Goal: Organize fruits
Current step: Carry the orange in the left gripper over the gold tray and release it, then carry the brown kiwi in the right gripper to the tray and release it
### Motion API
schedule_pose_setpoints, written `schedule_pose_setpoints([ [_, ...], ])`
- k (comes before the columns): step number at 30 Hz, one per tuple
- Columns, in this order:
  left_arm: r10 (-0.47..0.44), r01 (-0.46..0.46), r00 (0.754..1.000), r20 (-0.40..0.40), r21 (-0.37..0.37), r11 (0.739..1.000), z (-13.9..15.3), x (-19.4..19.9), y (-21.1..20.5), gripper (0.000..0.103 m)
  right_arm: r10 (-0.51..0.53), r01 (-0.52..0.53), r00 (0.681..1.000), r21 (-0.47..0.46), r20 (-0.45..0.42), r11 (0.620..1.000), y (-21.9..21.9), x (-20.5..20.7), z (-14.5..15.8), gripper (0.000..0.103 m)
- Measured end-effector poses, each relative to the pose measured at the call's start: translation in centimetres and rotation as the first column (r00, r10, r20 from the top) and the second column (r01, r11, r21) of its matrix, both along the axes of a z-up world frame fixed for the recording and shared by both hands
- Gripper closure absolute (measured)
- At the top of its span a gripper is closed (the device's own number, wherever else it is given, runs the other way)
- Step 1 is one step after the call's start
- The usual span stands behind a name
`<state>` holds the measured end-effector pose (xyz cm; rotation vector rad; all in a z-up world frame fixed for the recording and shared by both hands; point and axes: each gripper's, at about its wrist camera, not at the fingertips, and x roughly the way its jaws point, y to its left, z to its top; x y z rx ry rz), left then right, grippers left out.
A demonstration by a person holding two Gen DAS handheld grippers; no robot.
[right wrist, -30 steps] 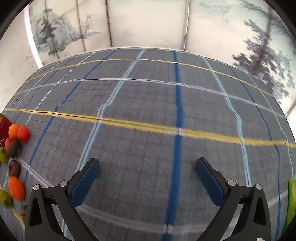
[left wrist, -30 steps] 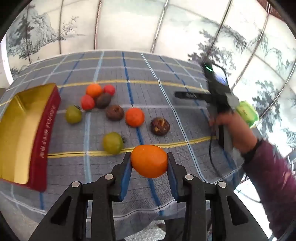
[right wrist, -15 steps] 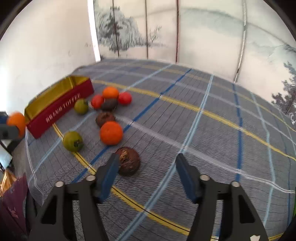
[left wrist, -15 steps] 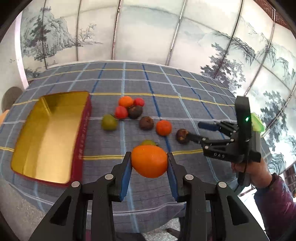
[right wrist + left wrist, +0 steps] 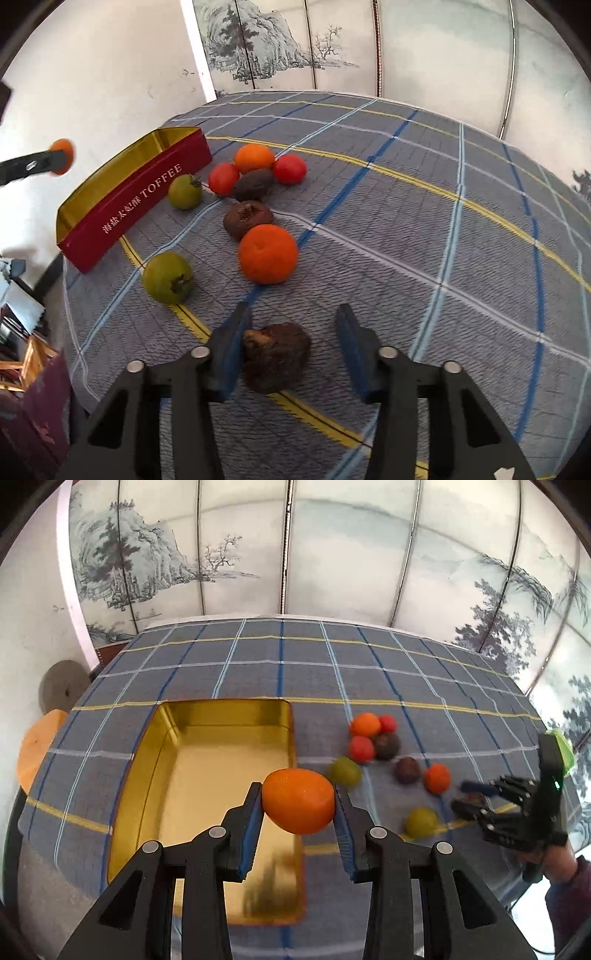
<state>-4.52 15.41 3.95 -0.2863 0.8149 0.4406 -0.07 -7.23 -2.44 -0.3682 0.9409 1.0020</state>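
My left gripper (image 5: 298,803) is shut on an orange (image 5: 297,800) and holds it above the right edge of the open gold tin (image 5: 192,771). The tin has red TOFFEE sides in the right wrist view (image 5: 136,201). My right gripper (image 5: 291,338) is open, with a dark brown fruit (image 5: 275,356) lying on the cloth between its jaws, close to the left one. It also shows in the left wrist view (image 5: 476,797). Several loose fruits lie beyond: an orange (image 5: 267,253), a green one (image 5: 168,277), another brown one (image 5: 246,218).
A cluster of red, orange, brown and green fruits (image 5: 255,173) lies by the tin's end. The table wears a grey checked cloth (image 5: 424,221); its front edge is near both grippers. A painted screen (image 5: 295,554) stands behind.
My left gripper has carried the orange left, over the tin. My right gripper has swung toward the fruits and come down around the dark brown fruit.
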Motion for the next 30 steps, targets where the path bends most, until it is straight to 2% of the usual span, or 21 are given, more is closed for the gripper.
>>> schedule_pose_setpoints([
  [2, 0.018, -0.018, 0.999, -0.030, 0.001, 1.000, -0.6, 0.5, 1.6, 0.065, -0.011, 0.011, 1.000, 0.013, 0.004, 1.000, -0.1, -0.5, 0.0, 0.075],
  [6, 0.056, -0.057, 0.995, -0.088, -0.015, 0.998, -3.0, 2.1, 5.9, 0.065, -0.035, 0.035, 0.999, 0.035, -0.010, 0.999, -0.6, -0.9, 0.0, 0.075],
  [9, 0.103, -0.101, 0.985, -0.135, 0.022, 0.995, -4.3, 3.0, 8.4, 0.064, -0.050, 0.051, 0.999, 0.047, -0.020, 0.998, -0.9, -1.0, 0.2, 0.075],
  [11, 0.127, -0.126, 0.977, -0.171, 0.015, 0.992, -5.4, 3.7, 10.1, 0.063, -0.057, 0.058, 0.998, 0.050, -0.023, 0.997, -1.1, -1.1, 0.3, 0.075],
  [14, 0.170, -0.167, 0.969, -0.180, 0.033, 0.985, -6.3, 4.1, 11.8, 0.060, -0.059, 0.060, 0.998, 0.050, -0.026, 0.997, -1.3, -1.5, 0.4, 0.076],
  [16, 0.192, -0.181, 0.967, -0.167, 0.076, 0.980, -6.1, 4.0, 12.1, 0.043, -0.058, 0.059, 0.998, 0.043, -0.026, 0.997, -1.4, -1.7, 0.4, 0.076],
  [17, 0.199, -0.186, 0.967, -0.156, 0.099, 0.978, -5.9, 3.8, 12.1, 0.031, -0.059, 0.060, 0.998, 0.039, -0.027, 0.997, -1.5, -1.8, 0.5, 0.076],
  [18, 0.211, -0.195, 0.967, -0.140, 0.119, 0.974, -5.6, 3.6, 11.9, 0.028, -0.061, 0.062, 0.998, 0.036, -0.024, 0.997, -1.6, -1.9, 0.5, 0.076],
  [20, 0.211, -0.195, 0.972, -0.108, 0.141, 0.971, -5.0, 3.0, 11.3, 0.028, -0.071, 0.073, 0.997, 0.040, -0.031, 0.997, -1.9, -1.9, 0.6, 0.076],
  [23, 0.222, -0.200, 0.970, -0.103, 0.187, 0.962, -3.9, 2.4, 10.4, 0.028, -0.089, 0.090, 0.995, 0.044, -0.037, 0.995, -2.5, -1.9, 0.9, 0.076],
  [30, 0.231, -0.219, 0.972, -0.047, 0.187, 0.958, -2.1, -0.5, 7.0, 0.027, -0.107, 0.109, 0.994, 0.043, -0.035, 0.993, -3.0, -2.3, 1.4, 0.076],
])
